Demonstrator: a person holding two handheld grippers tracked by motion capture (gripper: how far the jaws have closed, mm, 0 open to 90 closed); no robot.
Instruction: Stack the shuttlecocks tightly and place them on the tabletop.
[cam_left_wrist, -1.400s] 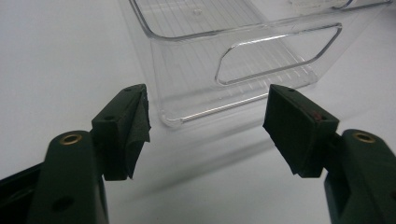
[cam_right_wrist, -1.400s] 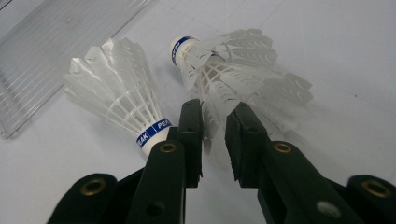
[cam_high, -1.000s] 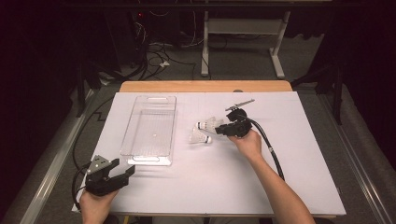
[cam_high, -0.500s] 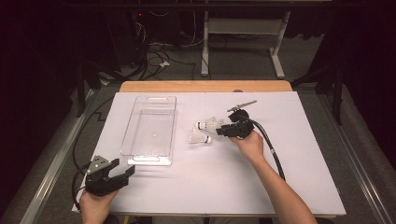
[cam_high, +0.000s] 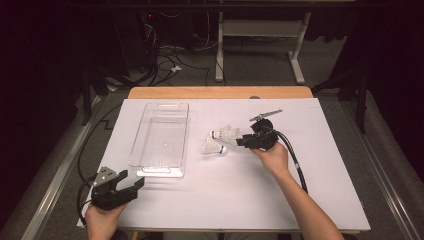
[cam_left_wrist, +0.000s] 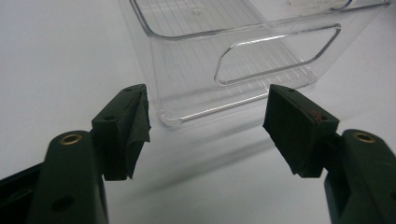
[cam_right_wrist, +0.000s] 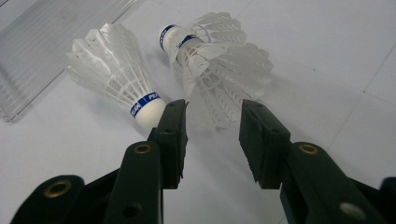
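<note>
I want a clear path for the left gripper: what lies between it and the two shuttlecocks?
In the high view, the clear plastic tray partly lies between the left gripper and the shuttlecocks; otherwise bare white tabletop.

Dim room beyond a brightly lit white table top (cam_high: 310, 200) with a wooden far edge (cam_high: 220, 92); grey floor (cam_high: 330, 70) behind; white metal frame legs (cam_high: 219, 50) standing there; tangled dark cables (cam_high: 165, 55) on the floor; metal rail (cam_high: 47, 192) along the left.

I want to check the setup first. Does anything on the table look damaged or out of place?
Nothing is plainly damaged. Two shuttlecocks lie on their sides on the white table, beside the clear tray rather than in it. The right gripper stands open just before them.
</note>
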